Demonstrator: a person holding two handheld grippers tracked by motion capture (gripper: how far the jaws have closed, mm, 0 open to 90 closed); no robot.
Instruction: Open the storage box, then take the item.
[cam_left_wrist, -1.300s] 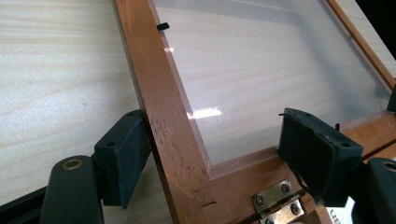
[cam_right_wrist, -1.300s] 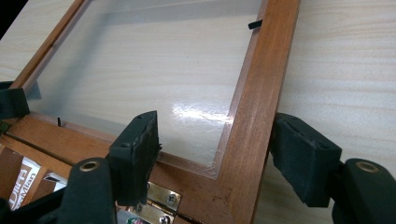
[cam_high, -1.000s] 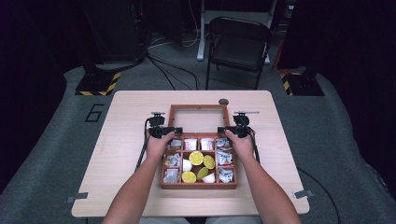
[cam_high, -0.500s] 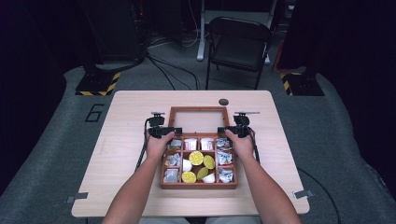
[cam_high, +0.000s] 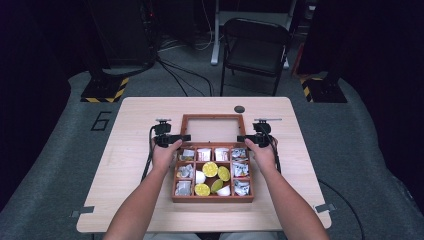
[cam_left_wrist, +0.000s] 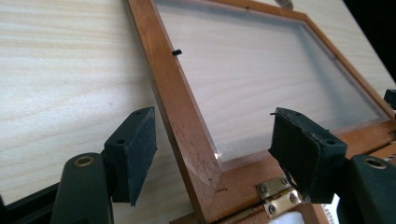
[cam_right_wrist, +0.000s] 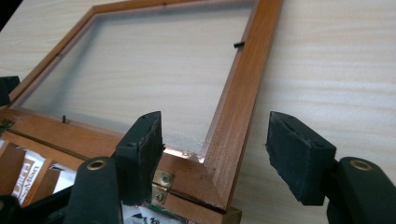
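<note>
A light wooden desk (cam_high: 125, 150) is seen at the centre. A small dark round disc (cam_high: 239, 109) lies on it toward 12 o'clock. Beyond it, at 12 o'clock, a black folding chair (cam_high: 256, 47) stands on grey floor (cam_high: 50, 165). A yellow-black striped base (cam_high: 104, 90) is set at 10 o'clock, another (cam_high: 320, 87) at 2 o'clock.

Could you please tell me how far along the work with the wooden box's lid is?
Done: the glass-paned wooden lid lies open, flat on the table. In hand: the left tool and right tool straddle its side rails, jaws just closing, not yet gripping. Left: presumably swinging it shut.
</note>
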